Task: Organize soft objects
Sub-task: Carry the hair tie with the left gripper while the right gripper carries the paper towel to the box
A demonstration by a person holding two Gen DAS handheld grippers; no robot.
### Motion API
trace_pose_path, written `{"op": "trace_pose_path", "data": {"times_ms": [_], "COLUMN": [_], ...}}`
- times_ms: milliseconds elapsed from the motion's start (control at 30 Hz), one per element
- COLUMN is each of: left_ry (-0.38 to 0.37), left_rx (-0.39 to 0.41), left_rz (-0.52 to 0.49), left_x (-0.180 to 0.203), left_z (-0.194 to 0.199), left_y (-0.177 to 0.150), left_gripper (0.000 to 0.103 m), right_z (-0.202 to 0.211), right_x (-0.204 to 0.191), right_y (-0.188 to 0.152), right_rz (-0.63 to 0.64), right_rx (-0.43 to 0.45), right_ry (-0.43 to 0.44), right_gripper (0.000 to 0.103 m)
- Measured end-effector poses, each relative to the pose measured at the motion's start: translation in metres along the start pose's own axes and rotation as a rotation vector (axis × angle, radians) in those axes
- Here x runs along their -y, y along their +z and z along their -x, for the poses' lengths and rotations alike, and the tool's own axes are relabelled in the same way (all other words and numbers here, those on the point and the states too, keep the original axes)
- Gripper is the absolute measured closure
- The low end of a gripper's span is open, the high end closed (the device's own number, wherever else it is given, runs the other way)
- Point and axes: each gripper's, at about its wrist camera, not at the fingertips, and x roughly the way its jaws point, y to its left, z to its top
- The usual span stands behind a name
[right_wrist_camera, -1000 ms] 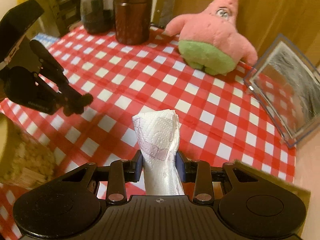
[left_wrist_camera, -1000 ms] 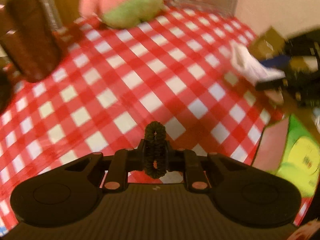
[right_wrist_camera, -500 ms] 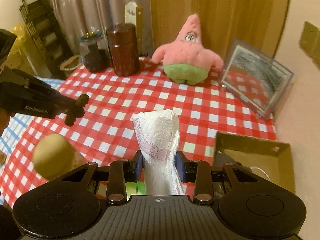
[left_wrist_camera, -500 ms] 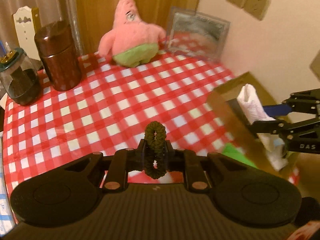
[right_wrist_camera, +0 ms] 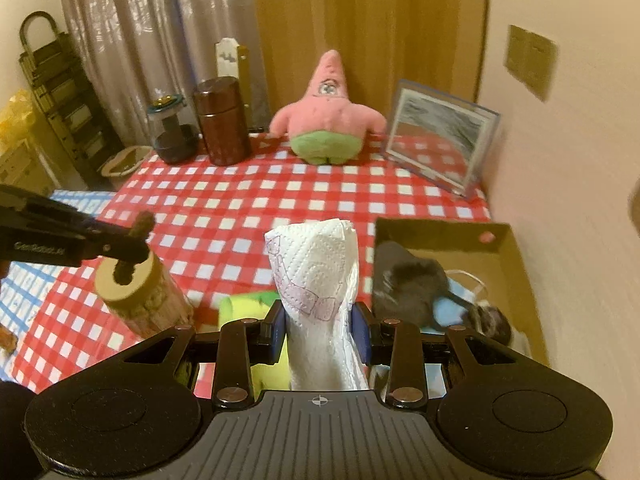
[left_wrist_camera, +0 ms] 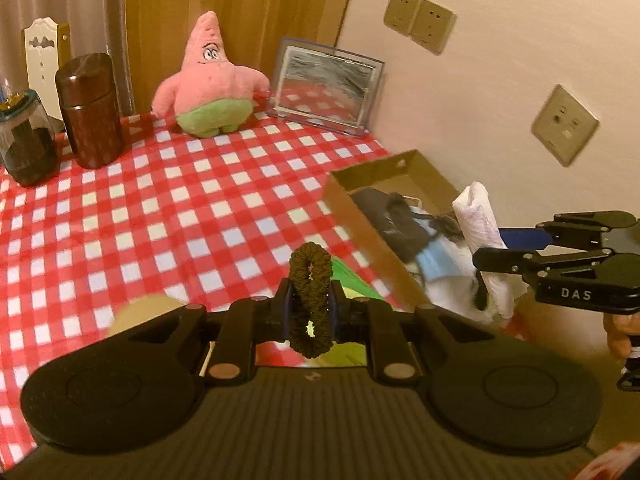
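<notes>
Left wrist view: the left gripper [left_wrist_camera: 310,304] is pinching a dark green scrunchie [left_wrist_camera: 310,300] between its fingers, the ring standing upright and poking above the fingertips. It is hanging over the near part of the surface [left_wrist_camera: 160,208], which is wearing a red-and-white checked cloth. At the right edge of the surface a cardboard box [left_wrist_camera: 360,220] is sitting open, with dark fabric and a light blue item lying inside. Above the box the right gripper [left_wrist_camera: 486,276] is coming in from the right, clamping a rolled white paper towel [left_wrist_camera: 478,220].

Right wrist view: the right gripper's fingers are squeezing the paper towel around its lower half, so the roll is standing upright and flaring above them. The box is lying just to the right of the towel, against the wall. The left gripper is showing at the left edge, holding the scrunchie above a round cork-topped jar [right_wrist_camera: 140,292].

At the far end of the surface a pink star plush toy [left_wrist_camera: 208,80] is sitting upright, with a brown canister [left_wrist_camera: 90,110] and a glass jar [left_wrist_camera: 24,140] to its left and a clear framed picture [left_wrist_camera: 328,88] leaning to its right.
</notes>
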Motion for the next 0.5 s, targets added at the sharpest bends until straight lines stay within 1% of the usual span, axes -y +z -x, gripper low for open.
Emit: {"op": "trace_pose_path", "data": {"times_ms": [300, 500], "left_ry": [-0.017, -0.037], "left_rx": [0.027, 0.046], "left_rz": [0.0, 0.054], "left_x": [0.046, 0.065], "left_z": [0.007, 0.005], "left_y": [-0.028, -0.038], "left_gripper": [0.088, 0.088], "right_z": [0.035, 0.051], "right_x": [0.014, 0.027], "right_y": [-0.035, -0.053], "right_rz": [-0.058, -0.097], "right_rx": [0.025, 0.039], "right_ry": [-0.044, -0.076], "right_gripper": [0.068, 0.068]}}
